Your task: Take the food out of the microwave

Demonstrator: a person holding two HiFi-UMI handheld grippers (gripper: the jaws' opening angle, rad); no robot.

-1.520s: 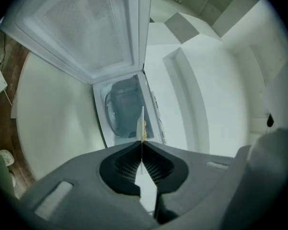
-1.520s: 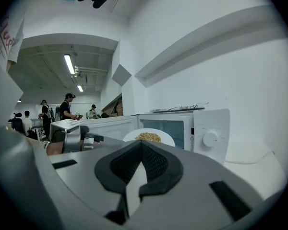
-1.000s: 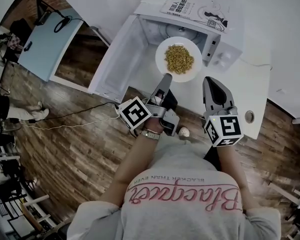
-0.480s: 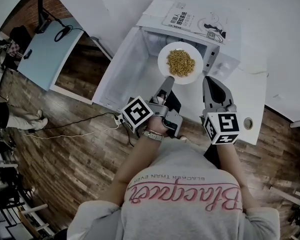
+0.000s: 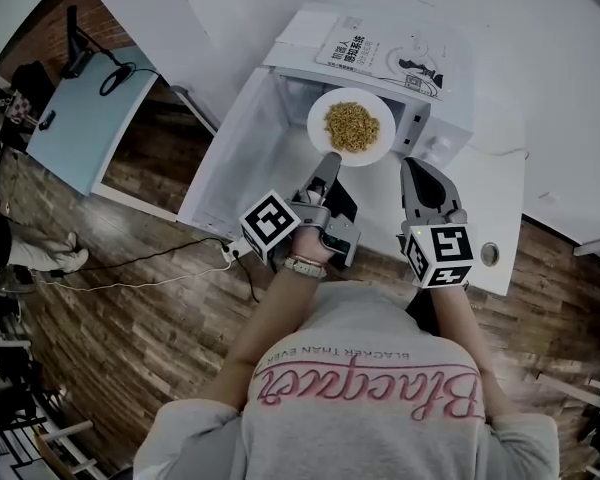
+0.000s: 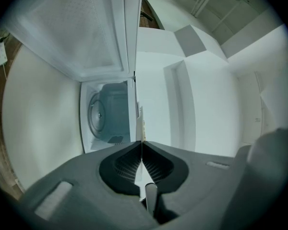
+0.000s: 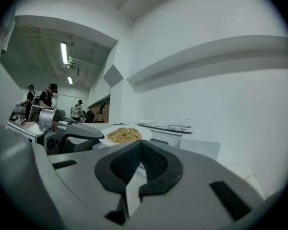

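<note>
A white plate [image 5: 372,148] heaped with yellow-brown food [image 5: 351,126] hangs in front of the open microwave [image 5: 435,138]. My left gripper [image 5: 330,158] is shut on the plate's near rim. In the left gripper view the rim [image 6: 139,127] shows edge-on between the closed jaws of the left gripper [image 6: 140,143], with the microwave's cavity [image 6: 108,114] and turntable behind. My right gripper [image 5: 412,166] is shut and empty, just right of the plate. From the right gripper [image 7: 137,143] I see the food [image 7: 124,134] and the left gripper [image 7: 72,133] at the left.
The microwave's door [image 5: 230,158] swings open to the left. A booklet [image 5: 390,53] lies on the microwave's top. The white counter [image 5: 485,193] has a round hole [image 5: 490,255] near its front edge. Several people [image 7: 50,97] stand far off, and a light blue table [image 5: 75,118] is at the left.
Both grippers have shifted a little, and the plate has travelled with the left one, which stays clamped on its rim. The right gripper keeps its place beside the plate.
</note>
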